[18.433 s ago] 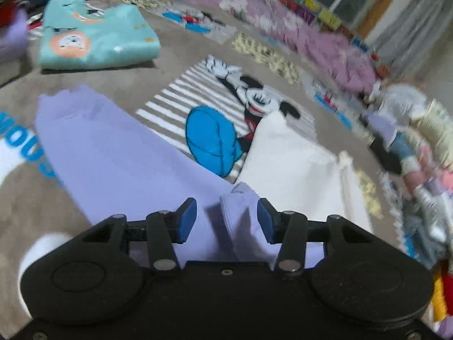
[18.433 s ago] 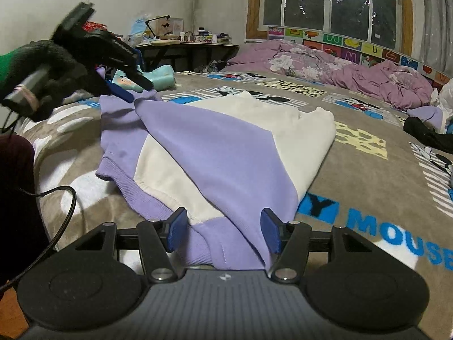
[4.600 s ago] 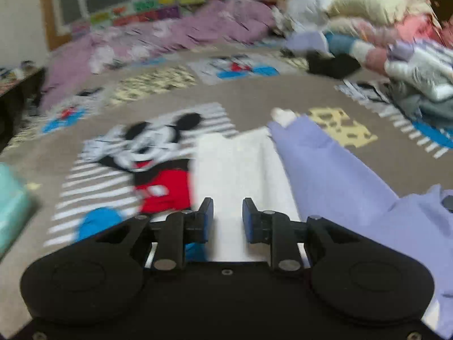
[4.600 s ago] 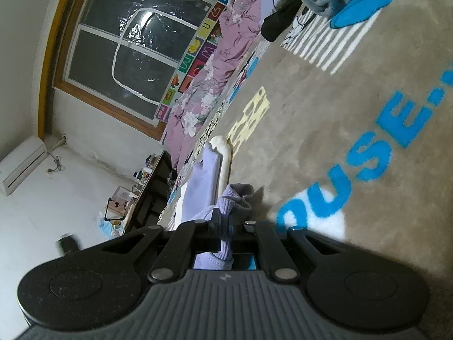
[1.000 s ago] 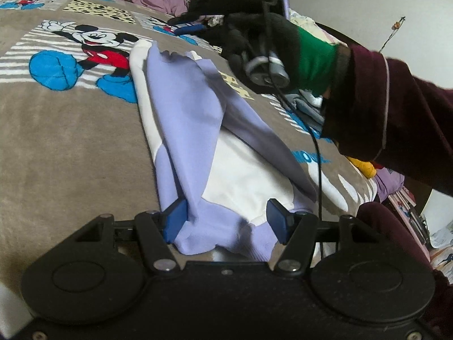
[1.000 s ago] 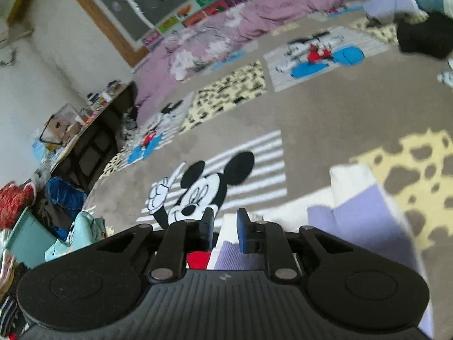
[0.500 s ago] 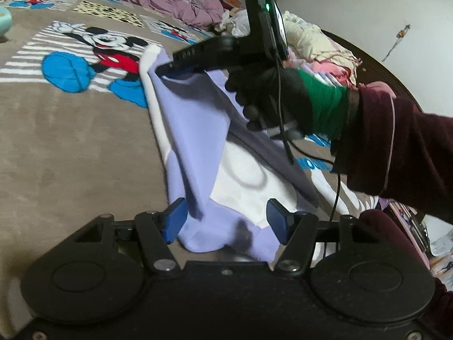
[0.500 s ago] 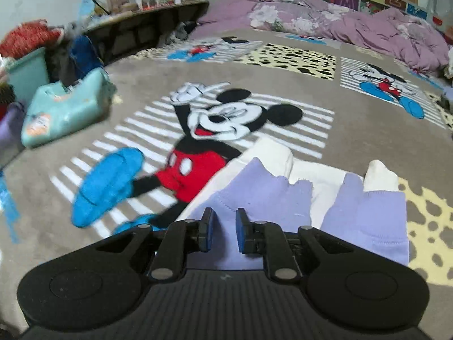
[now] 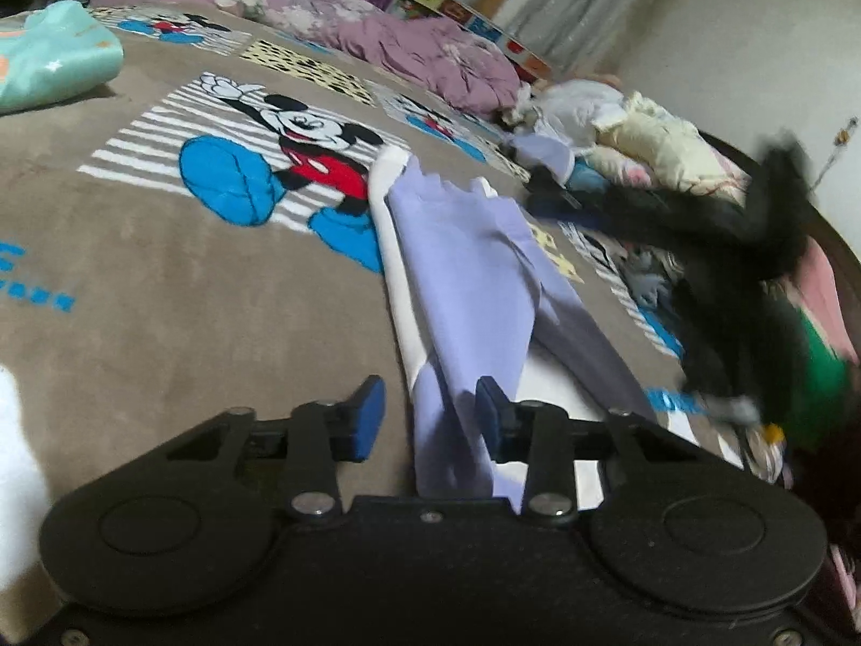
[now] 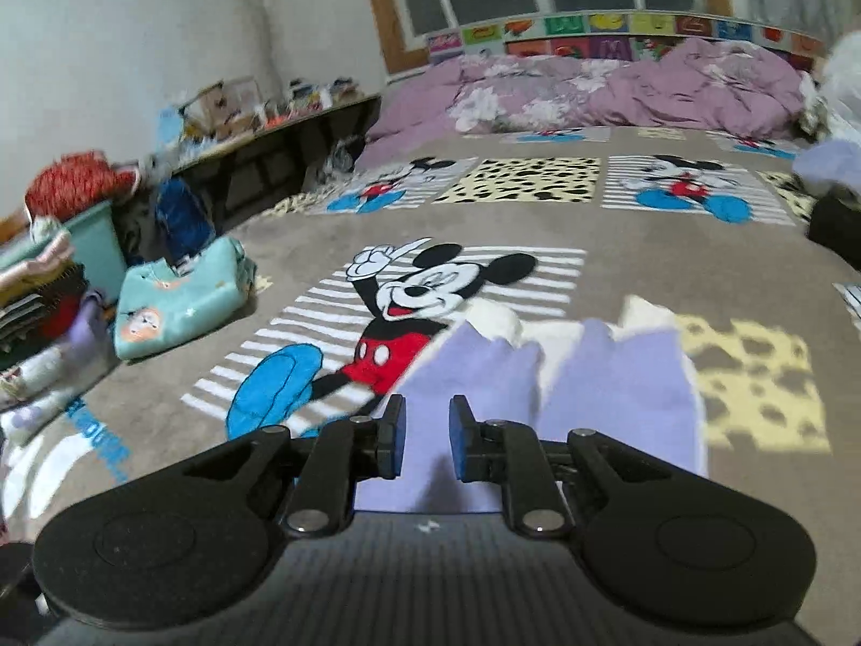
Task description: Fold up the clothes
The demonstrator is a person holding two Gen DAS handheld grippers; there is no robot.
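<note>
the purple and white sweatshirt (image 9: 463,274) lies long and folded on the mouse blanket (image 9: 177,290); it looks soft, light and floppy, so i would pinch it at the thick hem or a corner. the left gripper (image 9: 425,412) is closing around the near hem but not pinching it yet. the right gripper (image 10: 425,444) sits almost shut over the purple cloth, gripping nothing, and its hand (image 9: 753,269) is a dark blur, with the near hem hidden

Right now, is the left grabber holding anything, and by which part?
Nothing is gripped yet. The left gripper has its jaws closing around the purple hem of the purple-and-white sweatshirt.
</note>
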